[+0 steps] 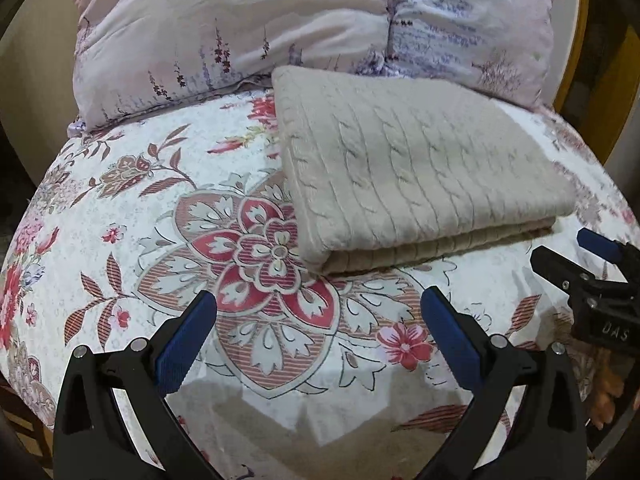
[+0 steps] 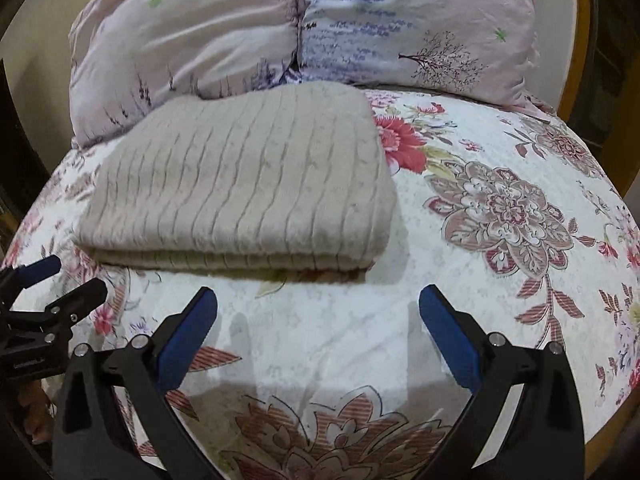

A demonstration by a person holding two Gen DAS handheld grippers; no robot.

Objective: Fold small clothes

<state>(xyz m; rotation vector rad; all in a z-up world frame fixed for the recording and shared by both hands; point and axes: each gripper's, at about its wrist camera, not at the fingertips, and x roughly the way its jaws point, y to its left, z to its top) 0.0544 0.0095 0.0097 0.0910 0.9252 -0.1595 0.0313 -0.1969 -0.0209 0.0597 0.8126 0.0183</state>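
A beige cable-knit garment (image 1: 404, 168) lies folded into a thick rectangle on the floral bedsheet (image 1: 160, 208); it also shows in the right wrist view (image 2: 244, 184). My left gripper (image 1: 318, 308) is open and empty, a little short of the garment's near left corner. My right gripper (image 2: 318, 304) is open and empty, just short of the garment's near right edge. Each gripper also shows at the edge of the other's view, the right one (image 1: 576, 252) and the left one (image 2: 68, 276), both with jaws apart.
A lilac printed pillow (image 1: 304, 28) leans behind the garment, also in the right wrist view (image 2: 304, 24). The floral bedsheet (image 2: 500, 208) spreads to the right of the garment. A wooden headboard edge (image 1: 616, 92) curves at the far right.
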